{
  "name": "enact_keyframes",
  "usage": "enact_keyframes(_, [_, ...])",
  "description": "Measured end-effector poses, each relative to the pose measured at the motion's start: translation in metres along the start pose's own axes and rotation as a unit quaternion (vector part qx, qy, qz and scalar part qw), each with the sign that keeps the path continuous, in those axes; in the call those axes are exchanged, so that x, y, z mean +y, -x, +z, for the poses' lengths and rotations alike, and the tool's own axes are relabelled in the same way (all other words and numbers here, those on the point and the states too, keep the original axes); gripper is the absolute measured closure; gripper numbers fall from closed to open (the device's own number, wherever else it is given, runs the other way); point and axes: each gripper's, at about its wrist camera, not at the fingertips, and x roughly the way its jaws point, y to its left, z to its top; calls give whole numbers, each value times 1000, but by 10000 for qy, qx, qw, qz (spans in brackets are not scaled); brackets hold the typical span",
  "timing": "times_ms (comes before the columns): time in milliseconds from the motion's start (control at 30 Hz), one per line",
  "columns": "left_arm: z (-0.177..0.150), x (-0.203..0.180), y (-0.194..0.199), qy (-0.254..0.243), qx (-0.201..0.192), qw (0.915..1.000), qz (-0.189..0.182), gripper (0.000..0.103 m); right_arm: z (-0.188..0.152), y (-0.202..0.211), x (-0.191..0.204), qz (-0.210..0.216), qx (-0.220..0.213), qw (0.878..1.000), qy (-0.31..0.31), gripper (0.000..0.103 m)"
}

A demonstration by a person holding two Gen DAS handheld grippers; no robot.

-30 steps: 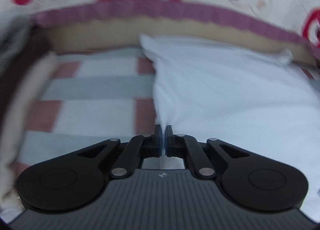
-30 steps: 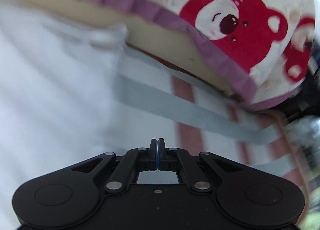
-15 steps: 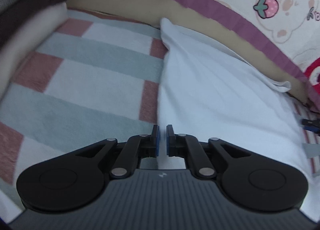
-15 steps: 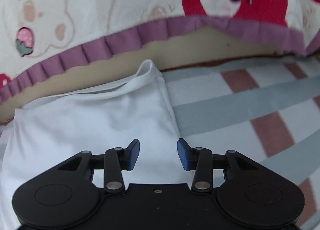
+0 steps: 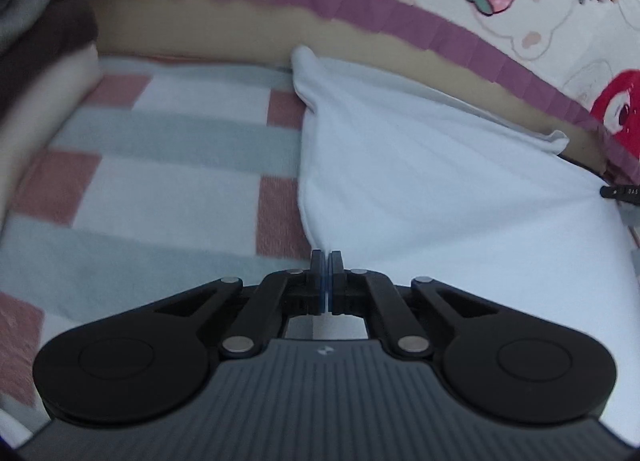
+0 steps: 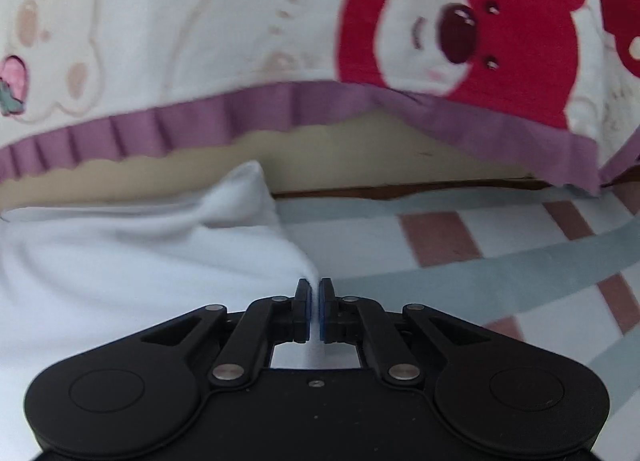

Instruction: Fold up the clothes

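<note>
A white garment (image 5: 432,189) lies flat on a striped blanket (image 5: 168,189), its far corners reaching the bed's beige edge. My left gripper (image 5: 327,261) is shut on the garment's left edge, and the cloth pulls to a point between the pads. In the right wrist view the same white garment (image 6: 132,261) fills the left side. My right gripper (image 6: 315,289) is shut on its right edge, a thin fold of cloth pinched between the blue pads. A tip of the right gripper (image 5: 620,193) shows at the far right of the left wrist view.
A cartoon-print bed cover with a purple frill (image 6: 240,117) rises behind the garment. A pile of grey, brown and cream clothes (image 5: 36,61) sits at the left of the blanket. The striped blanket (image 6: 500,257) extends right of the garment.
Both grippers have closed on the garment's side edges: the right one was wide open half a second ago, the left one slightly parted. Both cameras sit lower and closer to the cloth.
</note>
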Motion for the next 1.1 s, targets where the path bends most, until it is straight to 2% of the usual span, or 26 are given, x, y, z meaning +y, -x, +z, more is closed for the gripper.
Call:
enact_keyframes(33, [0, 1, -3, 82, 45, 10000, -18, 102, -2, 0, 5, -143, 26, 9996, 245, 100])
enact_keyframes(100, [-1, 4, -8, 201, 139, 9997, 16, 102, -7, -1, 10, -331, 59, 9988, 349, 100])
enact_keyframes(133, [-2, 5, -8, 217, 158, 9996, 54, 102, -9, -4, 9, -583, 99, 9977, 328, 103])
enact_keyframes(200, [-2, 10, -7, 259, 168, 9994, 125, 101, -13, -11, 2, -1214, 222, 9921, 213, 103])
enact_keyframes(233, [-3, 14, -4, 326, 159, 9992, 141, 101, -16, -8, -4, -1190, 231, 9926, -43, 103])
enact_keyframes(333, [1, 24, 13, 442, 13, 9986, 304, 101, -21, 10, -24, -677, 160, 9922, -1032, 100])
enact_keyframes(367, [4, 27, 21, 450, -74, 9984, 331, 98, -24, 18, -21, -452, 137, 9922, -1152, 98])
enact_keyframes(400, [5, 30, 27, 473, -106, 9981, 391, 96, -28, 26, -15, -201, 115, 9928, -1175, 94])
enact_keyframes(500, [7, 39, 42, 554, -53, 9959, 714, 91, -38, 50, 9, 552, 106, 9911, -1206, 93])
enact_keyframes(633, [-7, 55, 65, 886, 10, 9906, 1039, 81, -51, 73, 63, 1577, 342, 9811, -1068, 86])
enact_keyframes(733, [-24, 68, 83, 1269, 28, 9853, 1141, 77, -62, 95, 108, 2323, 507, 9671, -904, 80])
enact_keyframes(867, [-43, 84, 123, 1793, -75, 9768, 1165, 76, -79, 122, 175, 3214, 735, 9425, -540, 80])
enact_keyframes(967, [-57, 97, 159, 2179, -209, 9690, 1145, 67, -93, 153, 229, 3793, 830, 9214, -151, 80])
enact_keyframes(1000, [-62, 101, 171, 2307, -253, 9660, 1137, 66, -97, 165, 247, 3957, 813, 9147, 85, 80])
enact_keyframes(1033, [-66, 105, 183, 2434, -298, 9629, 1130, 66, -102, 178, 264, 4095, 750, 9082, 426, 74])
enact_keyframes(1100, [-73, 110, 208, 2437, -453, 9630, 1060, 62, -115, 207, 294, 4341, 554, 8911, 1205, 70])
